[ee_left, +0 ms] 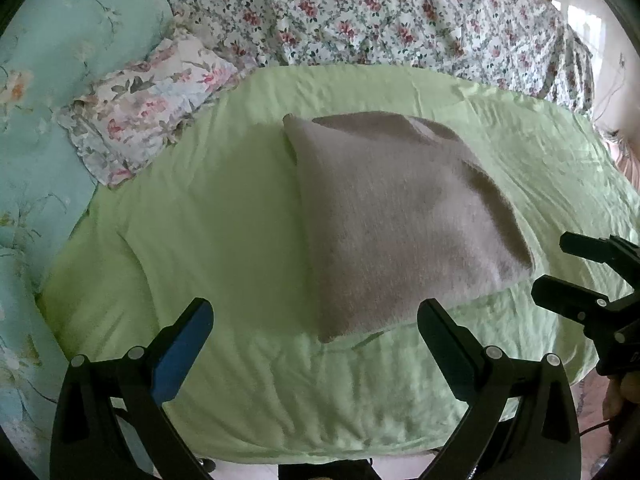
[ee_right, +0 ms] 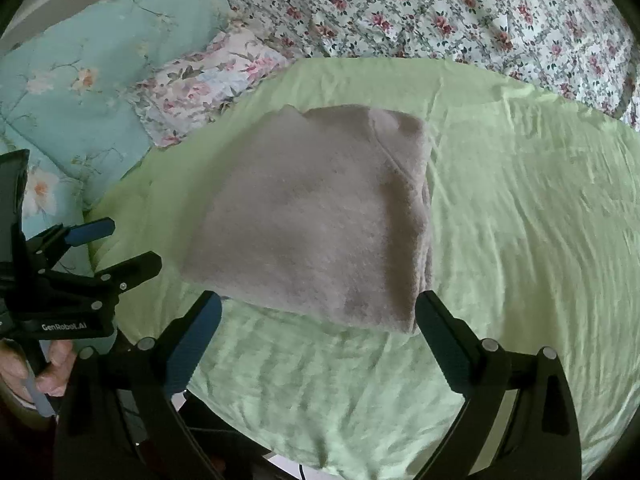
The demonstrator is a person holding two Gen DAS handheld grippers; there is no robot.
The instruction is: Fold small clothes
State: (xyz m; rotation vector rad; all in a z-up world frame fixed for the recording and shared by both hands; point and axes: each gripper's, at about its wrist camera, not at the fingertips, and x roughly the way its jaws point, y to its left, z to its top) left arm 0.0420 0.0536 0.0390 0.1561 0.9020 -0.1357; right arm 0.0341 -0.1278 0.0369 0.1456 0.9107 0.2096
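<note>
A grey fleece garment (ee_left: 396,220) lies folded into a thick rectangle on a light green sheet (ee_left: 208,216); it also shows in the right wrist view (ee_right: 316,220). My left gripper (ee_left: 314,312) is open and empty, just in front of the garment's near edge. My right gripper (ee_right: 318,308) is open and empty, its fingertips at the garment's near edge. The right gripper also shows at the right of the left wrist view (ee_left: 556,264), open. The left gripper also shows at the left of the right wrist view (ee_right: 132,244), open.
A floral pillow (ee_left: 148,108) lies at the sheet's far left corner. A teal quilt (ee_left: 36,140) is bunched on the left. A flowered bedspread (ee_left: 400,12) runs along the back. The bed's near edge (ee_left: 320,454) is just below the grippers.
</note>
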